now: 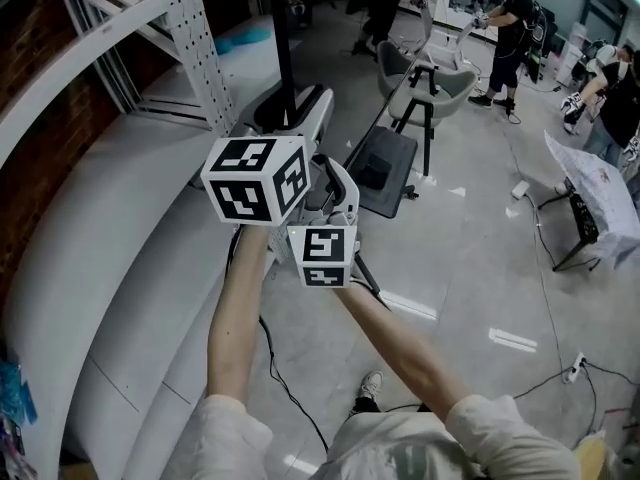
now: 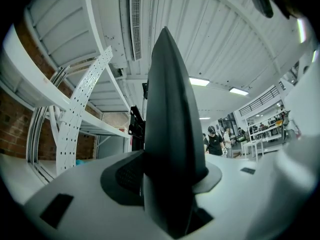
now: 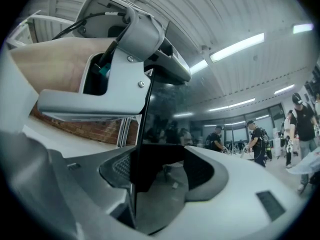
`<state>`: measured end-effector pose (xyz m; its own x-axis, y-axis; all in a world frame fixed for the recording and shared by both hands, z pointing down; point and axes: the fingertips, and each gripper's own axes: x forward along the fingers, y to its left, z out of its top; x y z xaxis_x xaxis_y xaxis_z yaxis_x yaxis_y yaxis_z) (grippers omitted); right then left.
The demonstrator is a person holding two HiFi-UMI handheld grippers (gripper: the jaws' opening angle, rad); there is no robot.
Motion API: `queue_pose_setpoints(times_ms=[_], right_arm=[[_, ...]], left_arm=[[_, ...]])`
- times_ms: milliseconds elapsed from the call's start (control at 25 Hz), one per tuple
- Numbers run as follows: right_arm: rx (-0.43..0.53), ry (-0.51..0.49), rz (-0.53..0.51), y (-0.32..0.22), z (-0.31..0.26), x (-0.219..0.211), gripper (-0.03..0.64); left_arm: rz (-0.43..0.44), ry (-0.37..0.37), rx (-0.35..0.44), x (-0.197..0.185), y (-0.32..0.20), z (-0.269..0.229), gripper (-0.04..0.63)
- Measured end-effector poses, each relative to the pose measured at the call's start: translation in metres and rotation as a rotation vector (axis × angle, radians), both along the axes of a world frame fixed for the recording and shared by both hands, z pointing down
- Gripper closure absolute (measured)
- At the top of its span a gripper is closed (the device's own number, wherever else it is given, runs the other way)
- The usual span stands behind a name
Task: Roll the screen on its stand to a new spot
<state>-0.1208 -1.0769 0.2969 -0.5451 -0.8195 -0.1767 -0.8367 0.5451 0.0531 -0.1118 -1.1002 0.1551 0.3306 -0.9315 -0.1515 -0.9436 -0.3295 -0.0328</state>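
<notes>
My cubes (image 1: pixel 255 180) wear black squares on white, the screen (image 2: pixel 172 134) is black, the wall (image 1: pixel 30 58) beside me reddish-brown brick, the holed beam (image 1: pixel 195 38) white, the floor (image 1: pixel 480 268) glossy pale grey.

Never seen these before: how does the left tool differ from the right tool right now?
The left tool is clamped on the screen, whose thick dark edge fills its jaws; the right tool is open, with a gap beside the thin edge between its jaws. In the head view the left tool's cube sits higher than the right tool's cube. Both have the same screen between their jaws.
</notes>
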Motion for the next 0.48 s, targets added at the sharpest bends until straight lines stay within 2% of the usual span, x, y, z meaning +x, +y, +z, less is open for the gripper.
queue_pose_setpoints(times_ms=[280, 480], right_arm=[[-0.007, -0.007, -0.007, 0.028, -0.003, 0.011, 0.358], [0.021, 0.001, -0.020, 0.078, 0.000, 0.035, 0.420]], left_arm=[[0.006, 0.021, 0.028, 0.010, 0.027, -0.004, 0.373], [-0.004, 0.027, 0.032, 0.031, 0.062, -0.003, 0.370]])
